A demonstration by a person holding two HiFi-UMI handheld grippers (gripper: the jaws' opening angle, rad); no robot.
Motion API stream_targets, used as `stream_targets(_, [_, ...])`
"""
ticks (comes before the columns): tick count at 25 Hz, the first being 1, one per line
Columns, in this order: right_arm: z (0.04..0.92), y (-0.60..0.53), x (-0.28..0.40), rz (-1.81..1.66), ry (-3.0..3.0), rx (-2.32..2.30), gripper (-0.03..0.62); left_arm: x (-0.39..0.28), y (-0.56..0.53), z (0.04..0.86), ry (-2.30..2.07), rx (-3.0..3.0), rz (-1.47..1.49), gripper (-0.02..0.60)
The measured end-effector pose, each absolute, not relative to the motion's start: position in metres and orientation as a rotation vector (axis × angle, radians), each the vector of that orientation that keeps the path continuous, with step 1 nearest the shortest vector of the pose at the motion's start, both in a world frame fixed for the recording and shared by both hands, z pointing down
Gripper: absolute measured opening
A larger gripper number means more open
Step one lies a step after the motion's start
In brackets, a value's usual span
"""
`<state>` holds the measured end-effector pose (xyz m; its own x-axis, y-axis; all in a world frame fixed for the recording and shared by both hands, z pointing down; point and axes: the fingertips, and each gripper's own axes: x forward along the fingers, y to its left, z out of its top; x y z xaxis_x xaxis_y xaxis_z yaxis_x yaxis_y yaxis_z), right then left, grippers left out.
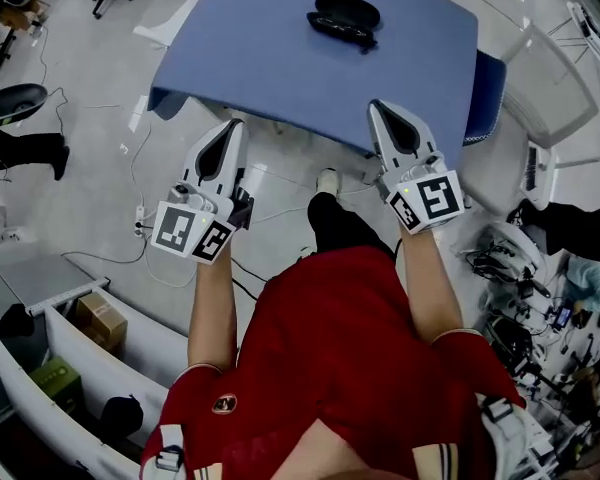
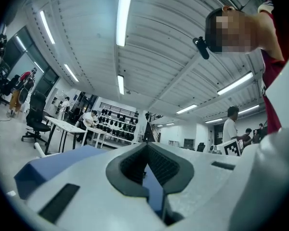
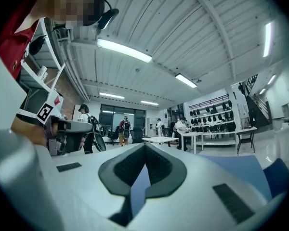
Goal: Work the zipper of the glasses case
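Nearest the camera is the person's red shirt (image 1: 350, 348), with both bare forearms reaching toward the rectangular blue-topped table (image 1: 270, 58). The white left gripper (image 1: 230, 128) (image 2: 147, 146) is held short of the table's near edge, off its near left corner. Its dark ribbed pads meet at the tips with nothing between them. A sliver of the blue tabletop shows through the slot behind the closed tips. The white right gripper (image 1: 380, 108) (image 3: 144, 146) has its tip over the table's near edge, toward the right side. Its jaws are likewise pressed together and empty.

Farther on, toward the table's far edge and a little right of centre, lies the black oblong glasses case (image 1: 345, 15), well apart from both grippers. It has rounded ends and a smooth, faintly glossy shell, and it lies roughly crosswise on the table. A second dark band runs along its near side, below the domed upper shell. At this range I cannot tell whether the zipper is open or closed.
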<state>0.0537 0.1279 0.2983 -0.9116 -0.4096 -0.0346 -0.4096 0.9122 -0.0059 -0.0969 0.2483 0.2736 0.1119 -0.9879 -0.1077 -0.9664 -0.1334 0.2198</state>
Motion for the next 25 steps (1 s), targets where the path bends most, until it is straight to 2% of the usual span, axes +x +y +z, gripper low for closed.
stream_targets(16, [0.326, -0.041, 0.015, -0.084, 3.049, -0.744, -0.006, -0.146, 0.043, 0.286, -1.906, 2.308, -0.199, 0.008])
stream_targets(25, [0.352, -0.1, -0.008, -0.147, 3.092, -0.744, -0.006, -0.16, -0.034, 0.304, -1.87, 2.321, -0.069, 0.008])
